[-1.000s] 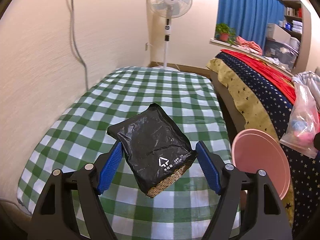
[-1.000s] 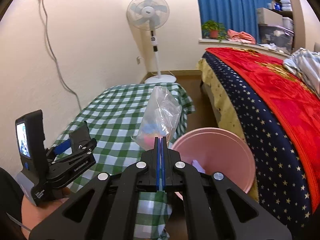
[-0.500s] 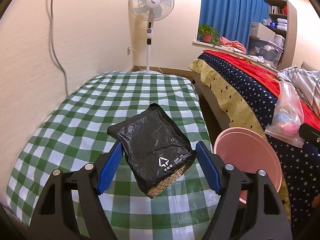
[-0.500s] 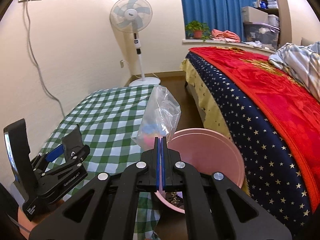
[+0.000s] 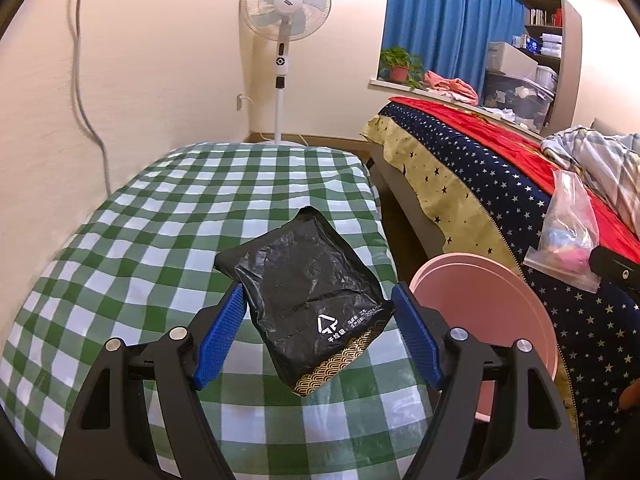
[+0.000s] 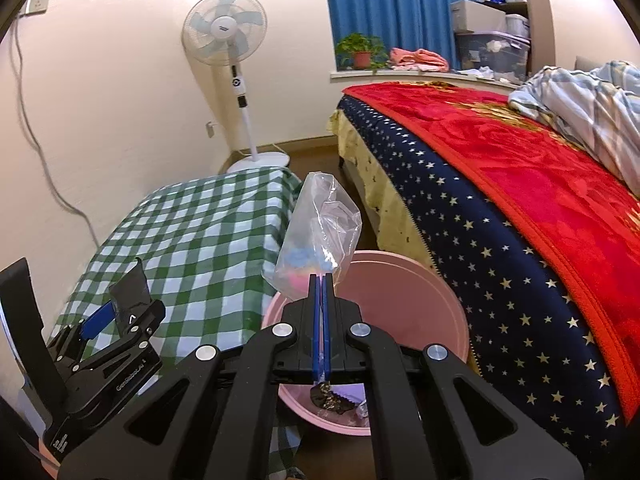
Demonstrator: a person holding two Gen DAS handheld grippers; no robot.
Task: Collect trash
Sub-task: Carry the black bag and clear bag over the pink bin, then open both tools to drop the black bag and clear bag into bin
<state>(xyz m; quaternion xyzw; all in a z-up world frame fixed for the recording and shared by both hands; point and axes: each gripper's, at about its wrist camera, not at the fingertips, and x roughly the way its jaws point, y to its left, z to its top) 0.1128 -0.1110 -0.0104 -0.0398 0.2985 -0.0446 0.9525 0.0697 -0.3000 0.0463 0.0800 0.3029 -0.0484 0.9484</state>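
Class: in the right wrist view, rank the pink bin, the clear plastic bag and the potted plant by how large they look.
1. pink bin
2. clear plastic bag, though it sits nearer the camera
3. potted plant, far off at the window

Home bedroom: bed (image 6: 500,168), standing fan (image 5: 285,36), curtain (image 5: 448,28).

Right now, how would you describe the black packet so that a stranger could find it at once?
Find the green checked cloth beside the bed. Above it, the left gripper holds the black packet between its blue pads. Only this one is crinkled black, with a white recycling arrow and a gold wave edge.
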